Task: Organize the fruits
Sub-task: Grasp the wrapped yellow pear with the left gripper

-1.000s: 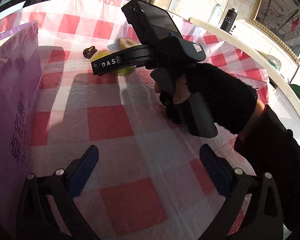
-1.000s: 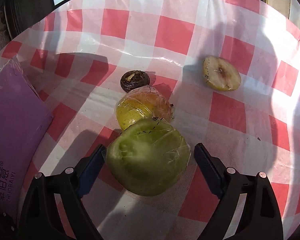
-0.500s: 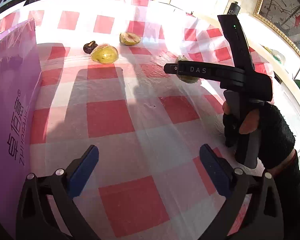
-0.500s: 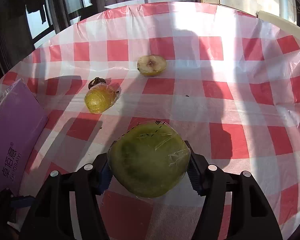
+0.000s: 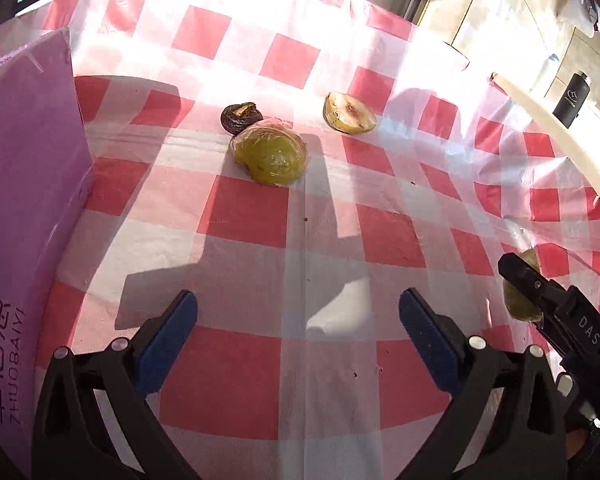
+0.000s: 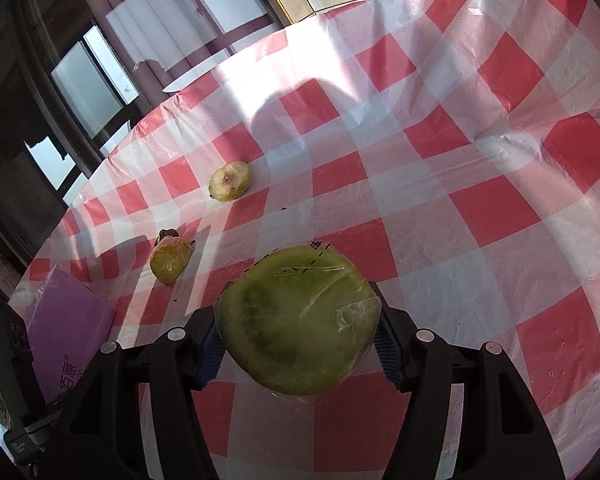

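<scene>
Through the left wrist camera I saw my left gripper (image 5: 298, 342) with its fingers spread wide over bare counter (image 5: 256, 248), nothing between them. A wrapped yellow fruit (image 5: 271, 155) lay ahead, touching a dark shrivelled fruit (image 5: 241, 117), with a cut half fruit (image 5: 349, 113) nearby and a purple box (image 5: 24, 208) at left.

Through the right wrist camera, my right gripper (image 6: 298, 342) had its fingers clenched on the wrapped green fruit (image 6: 298, 322), held above the counter.
</scene>
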`<state>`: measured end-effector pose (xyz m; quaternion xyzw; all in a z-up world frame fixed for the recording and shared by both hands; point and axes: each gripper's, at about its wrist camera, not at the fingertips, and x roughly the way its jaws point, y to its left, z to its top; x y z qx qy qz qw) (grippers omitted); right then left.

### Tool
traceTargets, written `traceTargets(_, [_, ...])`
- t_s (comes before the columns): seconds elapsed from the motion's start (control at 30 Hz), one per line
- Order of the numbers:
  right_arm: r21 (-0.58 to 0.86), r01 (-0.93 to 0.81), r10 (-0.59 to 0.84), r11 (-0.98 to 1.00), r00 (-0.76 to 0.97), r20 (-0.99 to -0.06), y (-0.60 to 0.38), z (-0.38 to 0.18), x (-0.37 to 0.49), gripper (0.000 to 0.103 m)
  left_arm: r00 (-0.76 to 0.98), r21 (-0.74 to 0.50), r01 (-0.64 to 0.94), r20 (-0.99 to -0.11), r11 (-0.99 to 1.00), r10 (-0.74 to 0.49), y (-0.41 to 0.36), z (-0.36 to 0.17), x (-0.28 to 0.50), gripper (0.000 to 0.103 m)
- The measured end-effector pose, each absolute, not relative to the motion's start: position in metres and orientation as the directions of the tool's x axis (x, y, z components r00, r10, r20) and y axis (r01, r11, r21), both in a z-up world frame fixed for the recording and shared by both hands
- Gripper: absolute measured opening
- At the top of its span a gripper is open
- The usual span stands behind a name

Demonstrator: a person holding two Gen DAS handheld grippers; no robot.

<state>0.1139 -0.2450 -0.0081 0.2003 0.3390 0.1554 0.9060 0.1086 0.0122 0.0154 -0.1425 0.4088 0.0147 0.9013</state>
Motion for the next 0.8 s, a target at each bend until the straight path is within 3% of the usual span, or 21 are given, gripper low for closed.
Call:
traceTargets(0.3, [0.473,-0.159,0.436,0.867,0.703,-0.562,-0.244,-0.011,0.118,0.062,0.641,-0.177,-0.290,-0.766,0.940,0.054,0.034,0.014,0.199,0.101])
traceTargets(0.53, [0.473,-0.163,0.441,0.866,0.696,-0.567,-0.243,-0.013,0.119,0.062,0.562,0.004,-0.292,-0.808,0.956,0.175,0.020,0.010,0.237,0.099])
traceTargets(0.57, [0.472,-0.164,0.441,0.866,0.696,-0.567,-0.243,-0.013,0.119,0.062,0.567,0.018,-0.271,-0.805,0.962,0.175,0.016,0.011,0.239,0.093])
traceTargets(0.8, [0.469,-0.168,0.444,0.867,0.689,-0.573,-0.242,-0.014,0.120,0.062,0.596,0.029,-0.213,-0.788,0.977,0.153,0.006,0.015,0.238,0.080])
